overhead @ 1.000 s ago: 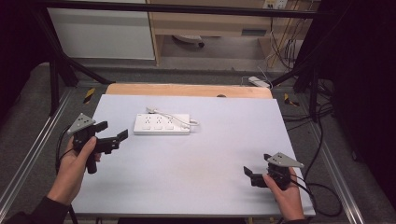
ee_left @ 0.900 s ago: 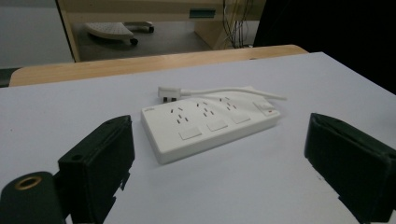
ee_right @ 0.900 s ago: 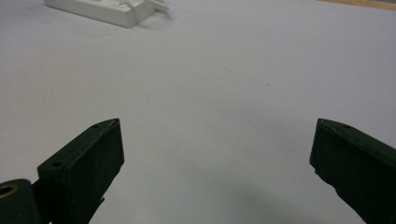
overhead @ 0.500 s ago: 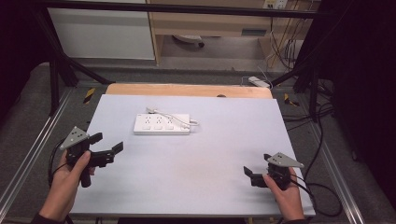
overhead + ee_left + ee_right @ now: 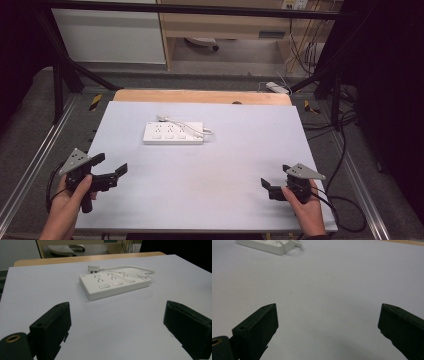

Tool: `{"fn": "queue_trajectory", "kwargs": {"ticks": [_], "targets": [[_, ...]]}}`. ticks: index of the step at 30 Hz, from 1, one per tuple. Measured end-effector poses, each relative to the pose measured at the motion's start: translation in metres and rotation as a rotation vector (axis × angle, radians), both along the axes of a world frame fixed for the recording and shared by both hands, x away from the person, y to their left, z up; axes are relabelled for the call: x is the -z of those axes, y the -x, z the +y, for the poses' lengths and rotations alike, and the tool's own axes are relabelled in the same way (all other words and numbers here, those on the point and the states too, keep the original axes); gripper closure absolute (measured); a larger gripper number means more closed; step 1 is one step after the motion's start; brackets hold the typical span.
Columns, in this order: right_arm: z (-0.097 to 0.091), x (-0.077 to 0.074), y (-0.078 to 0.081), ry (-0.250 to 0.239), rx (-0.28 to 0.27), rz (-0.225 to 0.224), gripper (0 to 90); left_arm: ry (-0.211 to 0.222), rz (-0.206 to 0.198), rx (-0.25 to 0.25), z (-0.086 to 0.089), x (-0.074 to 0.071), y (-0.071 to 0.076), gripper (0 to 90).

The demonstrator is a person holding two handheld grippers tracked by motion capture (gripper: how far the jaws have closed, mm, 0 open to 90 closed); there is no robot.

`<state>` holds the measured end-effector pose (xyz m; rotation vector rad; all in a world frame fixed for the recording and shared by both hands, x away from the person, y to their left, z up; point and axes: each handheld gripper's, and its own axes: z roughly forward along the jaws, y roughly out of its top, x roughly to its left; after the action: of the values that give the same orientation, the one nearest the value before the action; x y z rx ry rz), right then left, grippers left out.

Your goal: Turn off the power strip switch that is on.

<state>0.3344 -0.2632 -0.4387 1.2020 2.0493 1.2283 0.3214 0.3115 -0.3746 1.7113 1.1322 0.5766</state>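
Observation:
A white power strip (image 5: 173, 133) lies flat on the white table top (image 5: 240, 145), left of centre toward the back, its short cable and plug (image 5: 93, 268) curled along its far side. My left gripper (image 5: 111, 165) hovers at the near left corner, open and holding nothing; in the left gripper view the power strip (image 5: 115, 282) lies ahead between its wide-apart jaws (image 5: 117, 315). At the near right edge my right gripper (image 5: 275, 176) is open and holds nothing. The right gripper view (image 5: 328, 307) looks over bare table, with an end of the strip (image 5: 269, 245) at the top left.
A wooden board edge (image 5: 200, 96) runs along the table's far side. Metal frame rails flank the table on both sides. Cables (image 5: 345, 125) and a white adapter (image 5: 276, 87) lie on the floor at the right and back.
My left gripper has drawn back toward the person and down to the near left corner, staying open. The right gripper and the power strip have not moved.

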Motion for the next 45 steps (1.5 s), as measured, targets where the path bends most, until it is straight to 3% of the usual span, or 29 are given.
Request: {"fn": "queue_trajectory", "kwargs": {"ticks": [9,18,28,40,45], "targets": [[0.000,0.000,0.000,-0.001,0.000,-0.002,3.4,0.003,0.001,-0.003,0.002,0.006,0.009,7.3],[0.000,0.000,0.000,-0.004,0.000,-0.005,3.4,0.006,0.022,0.002,-0.001,0.021,0.017,7.1],[0.000,0.000,0.000,-0.003,-0.001,-0.007,3.4,-0.021,0.051,0.034,-0.010,0.039,0.024,7.1],[0.000,0.000,0.000,-0.001,-0.002,-0.005,3.3,-0.044,0.078,0.086,-0.025,0.048,0.032,7.1],[0.001,0.000,0.000,0.000,0.000,-0.001,3.3,-0.082,0.107,0.102,-0.033,0.053,0.037,7.1]]}}
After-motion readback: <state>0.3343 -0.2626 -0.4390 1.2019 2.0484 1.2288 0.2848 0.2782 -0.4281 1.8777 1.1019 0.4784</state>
